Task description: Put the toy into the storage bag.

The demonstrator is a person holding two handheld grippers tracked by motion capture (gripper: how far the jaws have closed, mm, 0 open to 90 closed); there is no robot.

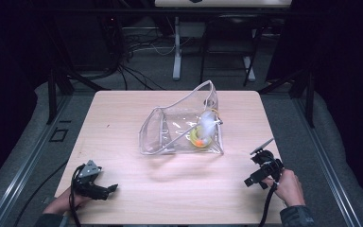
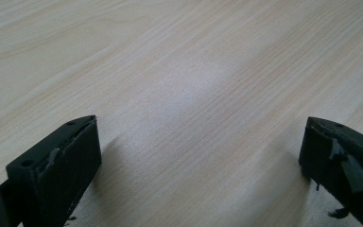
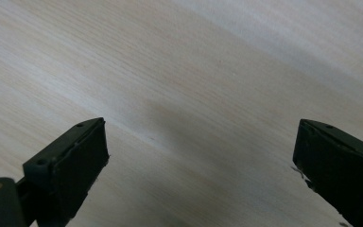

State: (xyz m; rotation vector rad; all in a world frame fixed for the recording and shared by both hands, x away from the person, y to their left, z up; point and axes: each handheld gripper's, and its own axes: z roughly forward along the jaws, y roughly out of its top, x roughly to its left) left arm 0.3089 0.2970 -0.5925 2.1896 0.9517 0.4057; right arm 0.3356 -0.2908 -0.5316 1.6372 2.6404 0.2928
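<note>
A: What could go wrong from here?

B: The left gripper (image 1: 108, 188) and right gripper (image 1: 248, 180), at the near edge of the pale wooden table (image 1: 123, 109), are both seen spread wide and empty. The clear soft plastic pouch (image 1: 182, 127) at mid-table could be crumpled or slid away if pinched one-sided.

A: Counts?

B: Two grippers, one pouch; inside it, at its right, one white fluffy piece (image 1: 207, 119) and something orange-yellow (image 1: 198, 139), too blurred to be counted.
</note>
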